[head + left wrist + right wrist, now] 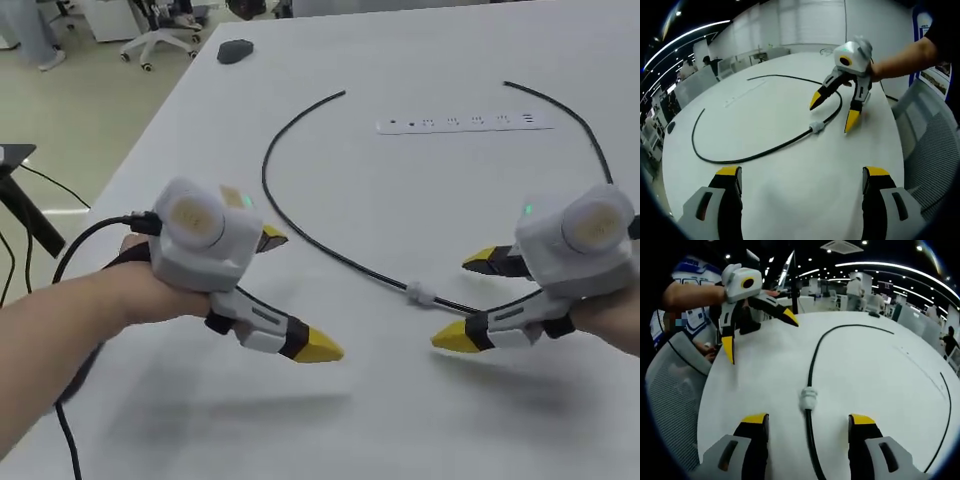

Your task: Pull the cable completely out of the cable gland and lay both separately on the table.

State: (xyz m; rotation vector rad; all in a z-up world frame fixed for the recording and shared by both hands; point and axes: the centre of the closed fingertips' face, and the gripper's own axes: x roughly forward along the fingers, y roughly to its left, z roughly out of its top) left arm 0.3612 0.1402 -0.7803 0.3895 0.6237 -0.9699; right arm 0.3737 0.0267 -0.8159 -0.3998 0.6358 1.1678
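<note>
**Both grippers open at the gland, no grasp made yet**

The left gripper (298, 292) was held above the table (420, 200) with its jaws spread wide and nothing between them. The right gripper (463, 298) faced it, equally wide and equally empty. In the right gripper view, the cable gland (808, 397) lay just ahead of that gripper's jaws and centred between them.

The gland was small and pale, and it sat threaded on the black cable (264, 178). It rested on the table between the two grippers, nearer the right one. The cable swept away from it in a long arc to either side. A white power strip (465, 122) and a dark mouse (235, 50) lay well apart, farther up the table.

Assessment: the work stood at the approach, with extraction not begun. The next move appeared to call for one gripper to close on the gland and the other on the cable just beside it. A pull along the cable's line would follow. The cable's long run through the gland suggested more than one pull.
</note>
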